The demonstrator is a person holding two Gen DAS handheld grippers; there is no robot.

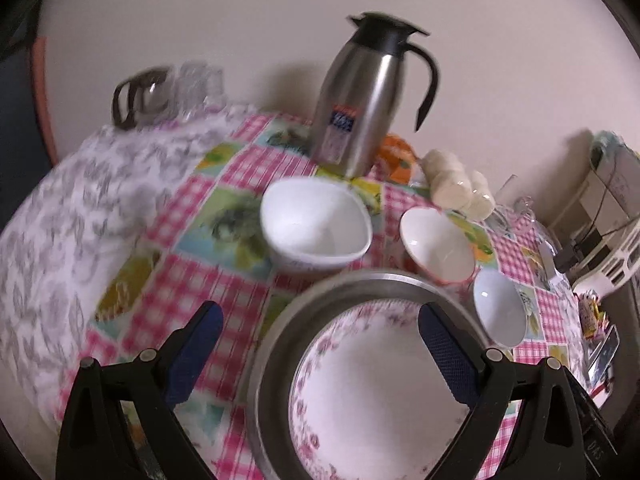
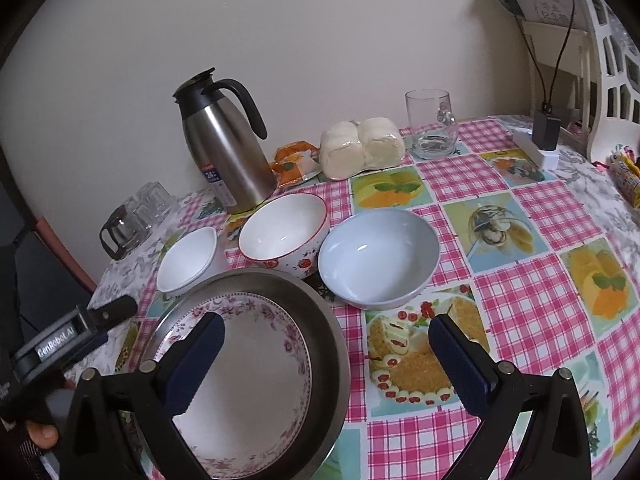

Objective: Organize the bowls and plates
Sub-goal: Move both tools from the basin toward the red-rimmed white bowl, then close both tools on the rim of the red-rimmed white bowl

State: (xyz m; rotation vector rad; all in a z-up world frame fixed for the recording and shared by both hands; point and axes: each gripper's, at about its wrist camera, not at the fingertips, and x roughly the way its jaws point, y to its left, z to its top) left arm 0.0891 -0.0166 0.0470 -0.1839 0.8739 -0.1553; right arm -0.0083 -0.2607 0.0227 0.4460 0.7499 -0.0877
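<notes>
A flowered plate (image 2: 244, 380) is nested in a steel pan (image 2: 332, 356) on the checked tablecloth (image 2: 532, 312), apparently as the start of a stack. Three smooth, round bowls (image 2: 378, 258) are lined up behind it. Both the left gripper (image 1: 320, 360) and right gripper (image 2: 326, 364) are held spread wide, empty.

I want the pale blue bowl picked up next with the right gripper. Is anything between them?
Nothing visible. The right gripper is open, and only bare tablecloth lies between it and the pale blue bowl.
</notes>
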